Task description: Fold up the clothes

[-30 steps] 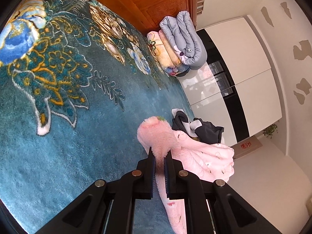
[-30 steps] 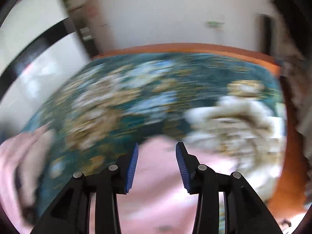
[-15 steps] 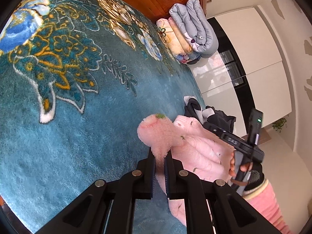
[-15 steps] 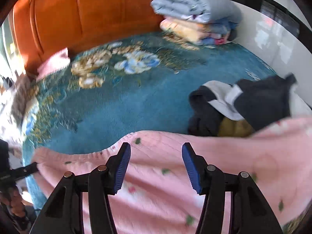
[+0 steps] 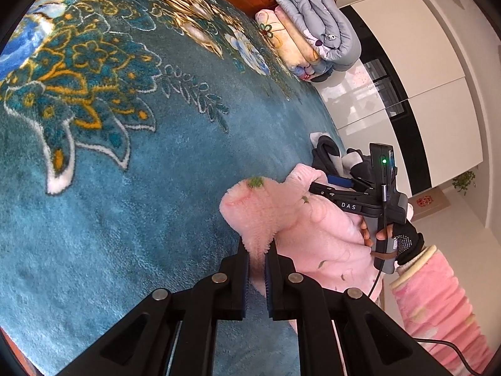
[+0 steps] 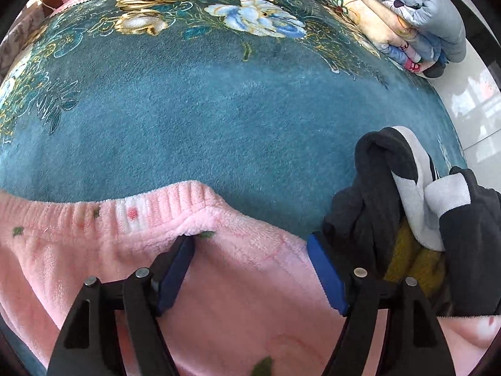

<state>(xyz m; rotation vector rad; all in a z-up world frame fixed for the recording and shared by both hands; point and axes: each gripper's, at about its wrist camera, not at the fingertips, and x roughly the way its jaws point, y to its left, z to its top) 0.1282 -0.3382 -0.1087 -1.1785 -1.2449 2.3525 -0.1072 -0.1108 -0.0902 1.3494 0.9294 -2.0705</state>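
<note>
Left wrist view: the left gripper [image 5: 257,252] is pinching a fluffy fold of the pink garment [image 5: 313,235], its jaws closed down onto the fleece with only the cloth between them. The garment is lying on the teal floral blanket [image 5: 125,188] near its edge. This view alone is showing the right gripper [image 5: 328,185] from the side, its black body marked with white letters and a green light, reaching over the pink fleece. A hand [image 5: 391,238] in a dark fingerless glove is holding its handle, with a pink sleeve [image 5: 438,307] behind. White cabinets [image 5: 438,78] and a small plant [image 5: 465,181] are appearing beyond the bed.

Right wrist view: the right gripper [image 6: 250,250] is opening, its blue pads [image 6: 177,269] standing wide apart. The pink garment [image 6: 235,282] is lying beneath and between them; the left pad is touching a fold just below the ribbed hem [image 6: 150,206], while the right pad is standing clear of the fleece, so nothing is gripped. Only this view is showing the hem stretching leftward across the blanket [image 6: 219,109]. A heap of dark and grey clothes [image 6: 407,203] is lying just beside the right pad, seen here in more detail.

Both views are showing folded quilts [image 5: 319,25] stacked at the far corner [image 6: 407,9].
</note>
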